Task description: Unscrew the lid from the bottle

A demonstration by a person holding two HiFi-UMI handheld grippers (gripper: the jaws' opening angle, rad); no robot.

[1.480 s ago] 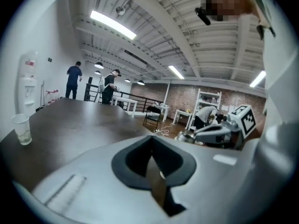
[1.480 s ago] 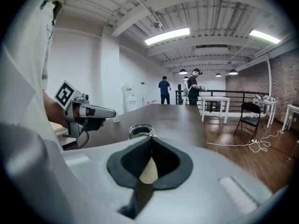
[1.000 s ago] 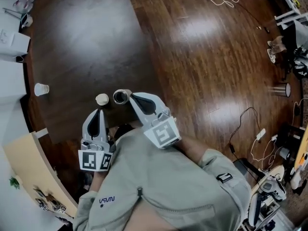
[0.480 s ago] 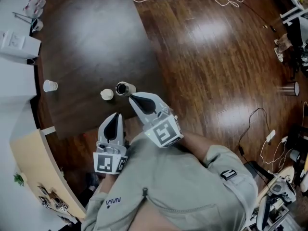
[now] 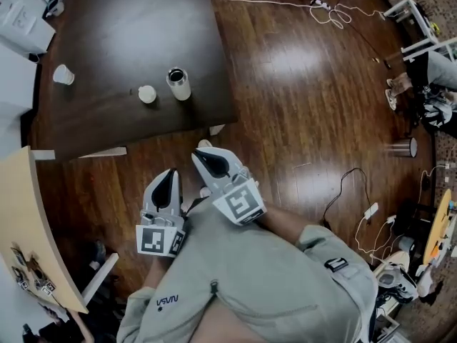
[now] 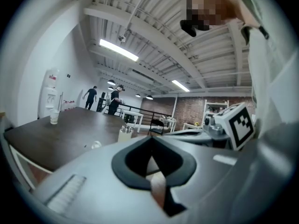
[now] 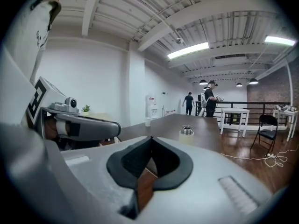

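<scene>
Bottle: upright, mouth open, near the table edge nearest the person, toward its right corner | lid: off, on table just beside bottle | left gripper, right gripper: jaws closed, empty, off the table over wooden floor, well apart from bottle
</scene>
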